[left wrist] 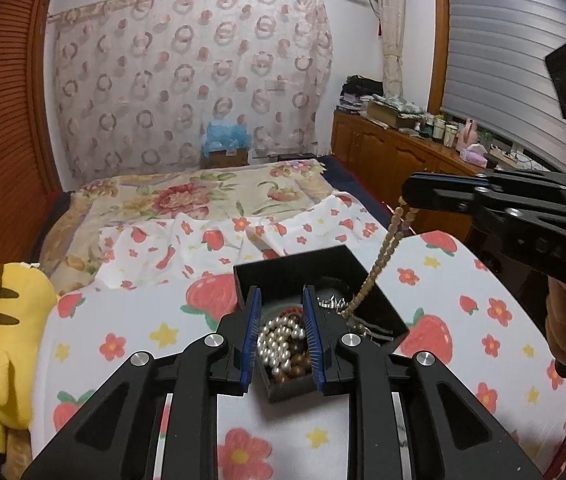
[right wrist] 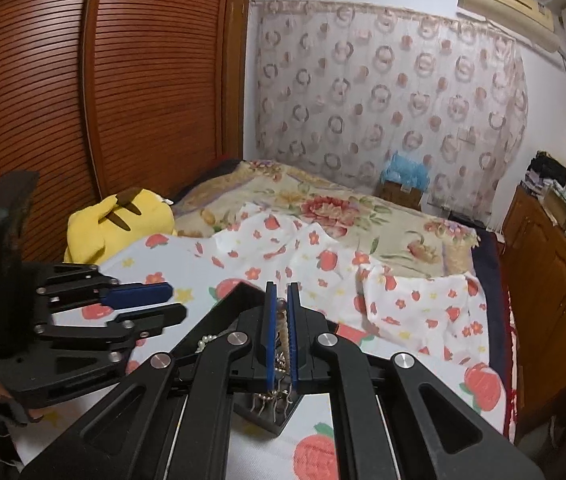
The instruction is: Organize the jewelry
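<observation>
A black open jewelry box (left wrist: 379,286) sits on the strawberry-print sheet. It holds a white pearl strand (left wrist: 279,340), brown beads (left wrist: 295,368) and silver pieces (left wrist: 333,302). My left gripper (left wrist: 282,294) is open, its jaws hovering over the box's near side, pearls between them. My right gripper (left wrist: 405,196) is shut on a tan beaded necklace (left wrist: 383,254), which hangs from it down into the box. In the right wrist view the right gripper (right wrist: 282,286) pinches the beads (right wrist: 282,328) above the box (right wrist: 243,296); the left gripper (right wrist: 171,302) is at left.
A yellow plush toy (left wrist: 3,340) lies at the bed's left edge by a slatted wooden wardrobe (right wrist: 83,100). A floral blanket (left wrist: 203,196) covers the far bed. A wooden cabinet (left wrist: 395,156) with clutter stands at right below window blinds.
</observation>
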A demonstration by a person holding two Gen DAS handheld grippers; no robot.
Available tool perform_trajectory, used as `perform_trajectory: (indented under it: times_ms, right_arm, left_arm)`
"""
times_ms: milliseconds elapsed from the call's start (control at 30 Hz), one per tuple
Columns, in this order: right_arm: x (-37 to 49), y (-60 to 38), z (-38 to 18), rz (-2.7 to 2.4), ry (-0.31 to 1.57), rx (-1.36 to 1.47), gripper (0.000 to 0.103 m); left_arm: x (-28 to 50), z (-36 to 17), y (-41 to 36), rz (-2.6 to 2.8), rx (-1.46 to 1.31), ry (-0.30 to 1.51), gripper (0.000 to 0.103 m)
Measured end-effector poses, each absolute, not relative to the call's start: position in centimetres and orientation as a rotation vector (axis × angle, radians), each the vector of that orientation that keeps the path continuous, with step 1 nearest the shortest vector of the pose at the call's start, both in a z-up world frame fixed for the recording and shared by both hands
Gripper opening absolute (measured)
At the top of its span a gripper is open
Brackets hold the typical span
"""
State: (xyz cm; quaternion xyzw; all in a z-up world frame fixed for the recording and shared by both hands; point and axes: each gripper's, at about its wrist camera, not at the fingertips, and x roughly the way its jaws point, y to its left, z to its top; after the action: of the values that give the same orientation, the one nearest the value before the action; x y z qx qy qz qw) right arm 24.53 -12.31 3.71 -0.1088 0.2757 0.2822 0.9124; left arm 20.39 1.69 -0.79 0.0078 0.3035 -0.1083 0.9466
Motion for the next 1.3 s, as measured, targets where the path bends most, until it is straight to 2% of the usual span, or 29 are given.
perform_trajectory:
  times_ms: [100,167,200,333,500,600,700,833,867,900,1033,1300]
  right_arm:
    - [25.0,-12.3,2.8,0.584,0.594,-0.219,0.007]
    - [25.1,-12.2,2.5,0.569,0.597,-0.224,0.008]
    - [25.2,-12.3,2.4,0.566,0.594,-0.217,0.008]
    - [25.2,-13.2,2.8,0.571,0.582,-0.185,0.023]
    - [24.5,-13.9,2.9,0.58,0.58,-0.182,0.023]
    - [23.0,-15.0,2.0,0.596,0.589,-0.183,0.023]
    - [21.1,-15.8,0.7,0.608,0.601,-0.195,0.023]
    - [19.0,-17.1,-1.1,0.621,0.626,-0.197,0.023]
    - [18.6,-17.4,-1.4,0.621,0.63,-0.197,0.023]
    - [18.0,-17.8,-2.0,0.625,0.638,-0.195,0.023]
    - [16.0,-18.7,-4.1,0.628,0.67,-0.209,0.032]
    - [13.5,-18.4,-8.6,0.661,0.765,-0.266,0.032]
  left_arm:
    - [19.5,-1.2,1.7,-0.209,0.026,0.618,0.022]
    - [19.0,-1.4,1.6,-0.209,0.04,0.614,0.03]
    - [18.8,-1.5,1.6,-0.209,0.046,0.612,0.03]
    - [18.2,-1.6,1.3,-0.209,0.066,0.607,0.032]
    - [17.4,-1.7,1.0,-0.221,0.067,0.604,0.04]
    - [16.7,-2.0,0.7,-0.228,0.072,0.607,0.05]
    - [16.0,-2.6,0.4,-0.24,0.074,0.614,0.052]
    - [15.3,-3.4,-0.2,-0.244,0.094,0.617,0.065]
    - [15.2,-3.6,-0.3,-0.244,0.099,0.619,0.072]
    - [15.1,-3.7,-0.5,-0.245,0.102,0.62,0.075]
    - [14.7,-4.5,-1.0,-0.267,0.102,0.637,0.088]
    - [13.8,-6.6,-1.7,-0.278,0.125,0.694,0.088]
